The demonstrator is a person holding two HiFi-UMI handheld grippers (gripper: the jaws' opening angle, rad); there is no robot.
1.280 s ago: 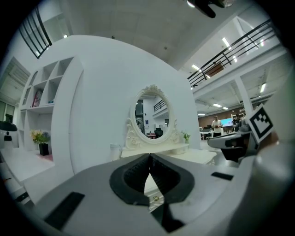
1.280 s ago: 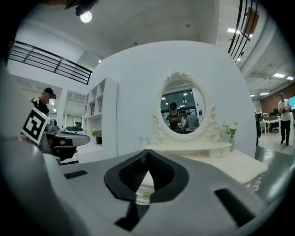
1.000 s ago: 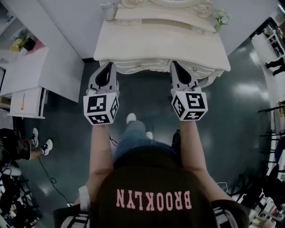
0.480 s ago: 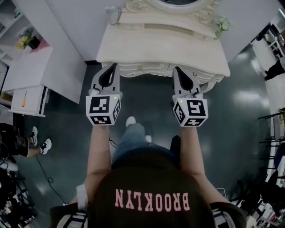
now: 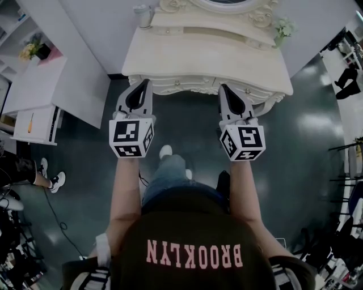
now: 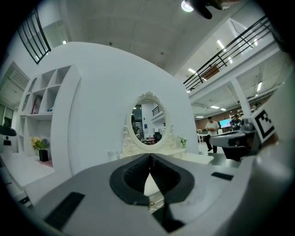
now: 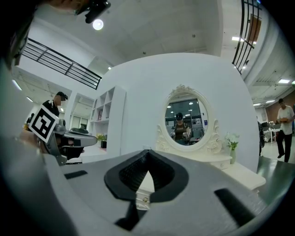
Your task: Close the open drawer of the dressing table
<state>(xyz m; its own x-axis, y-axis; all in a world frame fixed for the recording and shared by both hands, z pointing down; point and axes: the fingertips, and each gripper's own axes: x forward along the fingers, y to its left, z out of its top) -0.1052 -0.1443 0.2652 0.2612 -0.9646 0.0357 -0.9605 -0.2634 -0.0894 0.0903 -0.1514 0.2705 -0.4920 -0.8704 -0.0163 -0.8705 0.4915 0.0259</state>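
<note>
The cream dressing table (image 5: 204, 56) stands in front of me, its carved drawer fronts (image 5: 193, 86) facing me with small knobs (image 5: 177, 83). My left gripper (image 5: 146, 82) is shut and empty, its tip at the left end of the drawer fronts. My right gripper (image 5: 222, 86) is also shut and empty, its tip at the fronts further right. In the left gripper view the left gripper (image 6: 150, 156) points level at the oval mirror (image 6: 148, 117), with a drawer knob (image 6: 148, 202) showing low in the gap. The right gripper view shows the right gripper (image 7: 147, 152) closed below the mirror (image 7: 185, 117). Whether the tips touch the fronts is not visible.
A white shelf unit (image 5: 39, 107) stands left of the table against the white wall. A cup (image 5: 142, 14) and a small flower pot (image 5: 283, 25) sit at the table's back. A person's shoes (image 5: 52, 181) and a cable lie on the dark floor at left.
Both grippers keep their place at the drawer fronts. Only the head view has shifted a little.
</note>
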